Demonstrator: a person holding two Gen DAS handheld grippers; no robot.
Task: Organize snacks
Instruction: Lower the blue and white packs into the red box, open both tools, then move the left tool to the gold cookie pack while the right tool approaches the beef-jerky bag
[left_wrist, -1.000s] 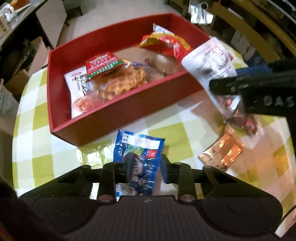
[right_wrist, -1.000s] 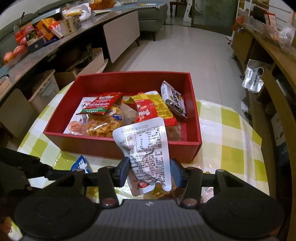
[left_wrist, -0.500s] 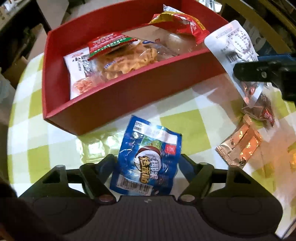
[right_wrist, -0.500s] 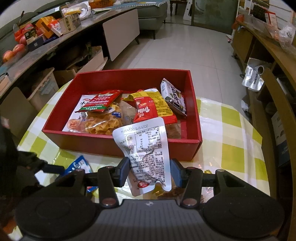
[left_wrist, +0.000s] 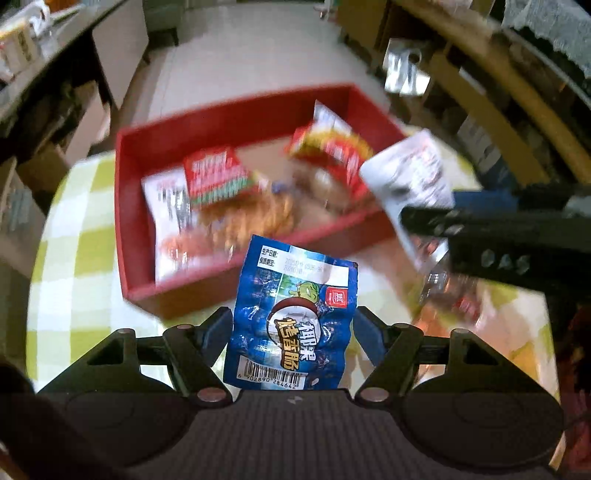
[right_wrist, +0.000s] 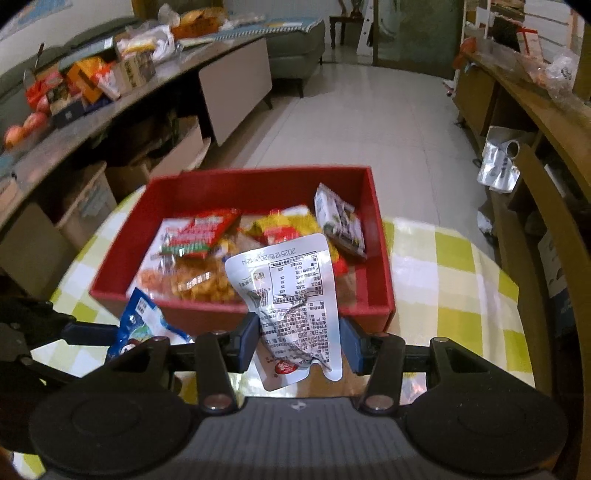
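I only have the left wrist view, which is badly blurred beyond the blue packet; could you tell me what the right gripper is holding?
Observer: The right gripper is shut on a white pouch, printed back facing the camera.
Operator: Thank you. Is anything against the red box's right wall?
Observer: Yes, a small dark-and-white packet leans against the red box there.
Operator: Is my blue packet visible to you?
Observer: Yes, the blue packet shows in the left gripper, before the box's near wall.

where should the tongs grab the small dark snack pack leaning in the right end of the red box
Take the small dark pack by its raised upper edge, coming from above. It leans tilted on the other snacks near the red box's right wall, so that edge stands free.
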